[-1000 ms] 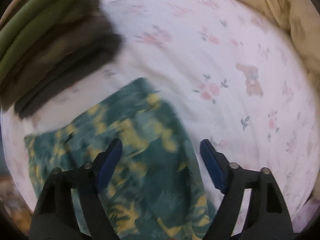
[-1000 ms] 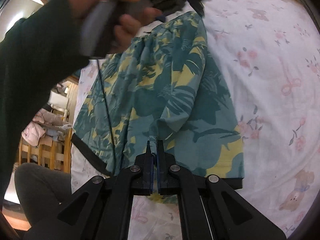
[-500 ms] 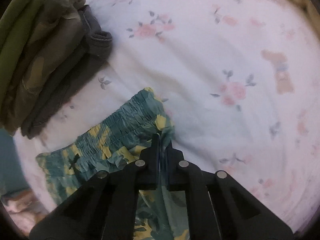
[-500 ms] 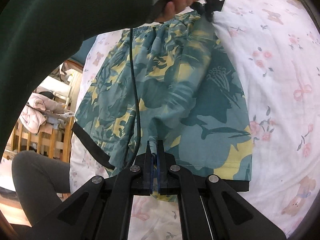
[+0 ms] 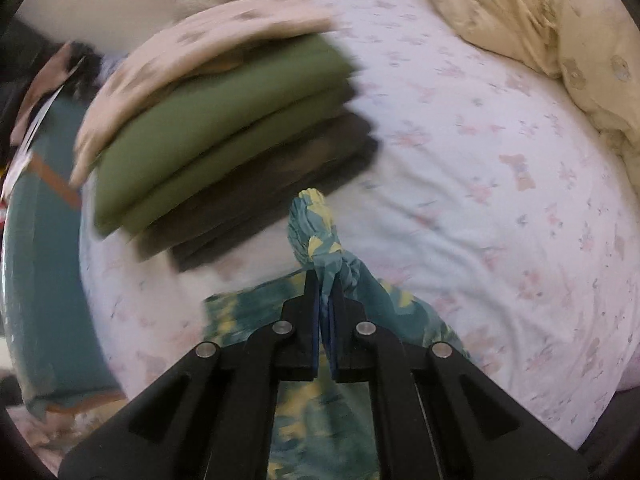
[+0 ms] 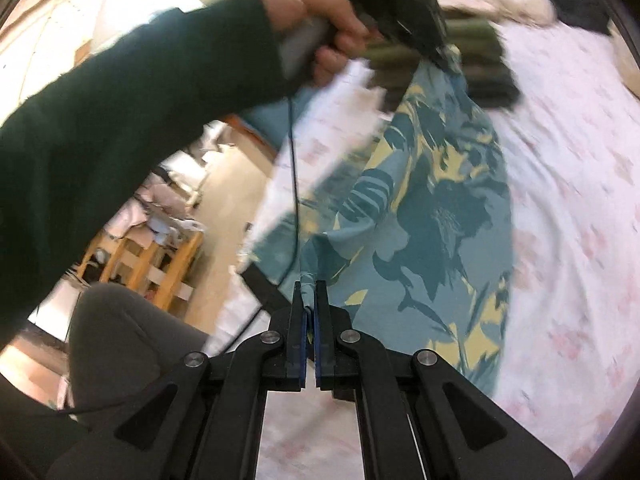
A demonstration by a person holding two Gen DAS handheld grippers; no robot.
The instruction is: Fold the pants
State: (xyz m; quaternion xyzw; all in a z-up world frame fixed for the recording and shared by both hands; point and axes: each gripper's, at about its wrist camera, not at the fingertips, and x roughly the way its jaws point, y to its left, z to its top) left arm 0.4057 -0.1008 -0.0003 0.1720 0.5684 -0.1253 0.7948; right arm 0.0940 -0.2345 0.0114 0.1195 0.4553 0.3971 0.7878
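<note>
The teal and yellow floral pants [image 6: 432, 208] hang lifted above the floral bedsheet [image 6: 580, 220], stretched between both grippers. My left gripper [image 5: 325, 280] is shut on the gathered waistband corner [image 5: 314, 224], which sticks up past the fingertips. My right gripper [image 6: 309, 288] is shut on the hem end of the pants. The left gripper also shows in the right wrist view [image 6: 440, 56], held in a hand at the top, pinching the far end of the fabric.
A stack of folded green, camouflage and dark pants [image 5: 224, 148] lies on the sheet [image 5: 480, 200] just ahead of the left gripper, under a pink floral pillow [image 5: 208, 52]. A cream quilt [image 5: 540, 24] is bunched at the far right. The bed edge and floor [image 6: 224, 208] are to the left.
My left gripper, open a second ago, shut on the waistband and has lifted it off the bed. The right gripper has risen with the hem; the pants now hang between them.
</note>
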